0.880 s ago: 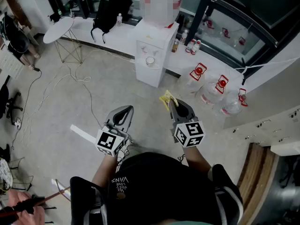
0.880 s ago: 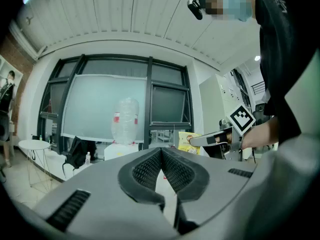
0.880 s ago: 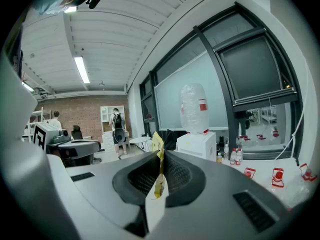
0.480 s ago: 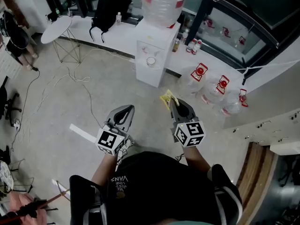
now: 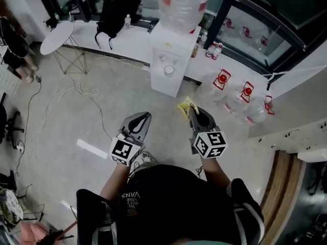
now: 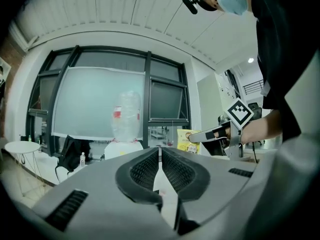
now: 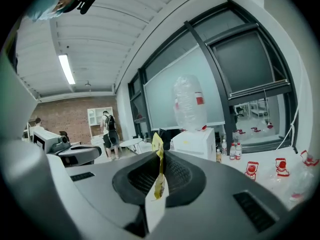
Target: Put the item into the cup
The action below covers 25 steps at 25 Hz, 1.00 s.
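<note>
A gray floor (image 5: 102, 111) lies below me. Just ahead of my right tool (image 5: 193, 111) stands a white water machine (image 5: 171, 65) with a big clear bottle (image 5: 184, 1) on top. Behind it are tall windows (image 7: 240, 59) with dark frames. Far off to the left of my left tool (image 5: 145, 115) is a round white table (image 5: 56, 34), with thin wires (image 5: 66, 93) on the floor near it. Right of the right tool stand water jugs (image 5: 220, 83) with red caps. A long light (image 7: 66, 69) shines on the white ceiling (image 6: 125, 14).
</note>
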{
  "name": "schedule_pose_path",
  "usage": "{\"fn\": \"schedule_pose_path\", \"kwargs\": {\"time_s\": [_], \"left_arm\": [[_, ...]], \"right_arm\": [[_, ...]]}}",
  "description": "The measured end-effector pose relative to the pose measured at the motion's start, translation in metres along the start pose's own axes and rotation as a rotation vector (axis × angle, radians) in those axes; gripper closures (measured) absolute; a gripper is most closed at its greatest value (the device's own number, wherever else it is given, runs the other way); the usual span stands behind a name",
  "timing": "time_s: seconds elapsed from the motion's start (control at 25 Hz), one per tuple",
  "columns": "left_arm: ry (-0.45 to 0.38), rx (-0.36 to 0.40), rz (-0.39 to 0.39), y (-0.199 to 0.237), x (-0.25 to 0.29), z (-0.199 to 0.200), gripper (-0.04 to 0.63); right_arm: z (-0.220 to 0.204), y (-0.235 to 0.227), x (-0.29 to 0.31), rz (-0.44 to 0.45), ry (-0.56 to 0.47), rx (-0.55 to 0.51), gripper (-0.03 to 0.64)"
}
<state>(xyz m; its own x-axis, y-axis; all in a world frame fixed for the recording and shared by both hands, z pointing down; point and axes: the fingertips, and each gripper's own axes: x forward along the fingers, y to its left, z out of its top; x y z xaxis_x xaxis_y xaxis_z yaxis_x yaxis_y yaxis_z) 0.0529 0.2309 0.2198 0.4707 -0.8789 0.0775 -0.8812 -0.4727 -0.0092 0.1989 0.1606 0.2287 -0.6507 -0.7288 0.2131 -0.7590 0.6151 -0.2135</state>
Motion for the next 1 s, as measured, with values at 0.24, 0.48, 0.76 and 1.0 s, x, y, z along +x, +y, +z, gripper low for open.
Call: {"fn": "schedule_pose_path", "kwargs": {"time_s": [0.24, 0.48, 0.76, 1.0], "left_arm": [[0.017, 0.017, -0.089, 0.049, 0.0, -0.006, 0.572], [0.025, 0.008, -0.148, 0.076, 0.009, -0.016, 0.493], [0.03, -0.016, -0.167, 0.095, 0.037, -0.026, 0.424], [0.057, -0.031, -0.14, 0.12, 0.08, -0.046, 0.367]], "right_arm": [[0.001, 0.017, 0.041, -0.081, -0.023, 0.033, 0.568], [-0.004, 0.02, 0.067, -0.132, -0.01, 0.033, 0.568], [-0.008, 0.003, 0.096, -0.146, 0.015, 0.041, 0.568], [-0.007, -0.028, 0.135, -0.141, 0.035, 0.027, 0.568]]}}
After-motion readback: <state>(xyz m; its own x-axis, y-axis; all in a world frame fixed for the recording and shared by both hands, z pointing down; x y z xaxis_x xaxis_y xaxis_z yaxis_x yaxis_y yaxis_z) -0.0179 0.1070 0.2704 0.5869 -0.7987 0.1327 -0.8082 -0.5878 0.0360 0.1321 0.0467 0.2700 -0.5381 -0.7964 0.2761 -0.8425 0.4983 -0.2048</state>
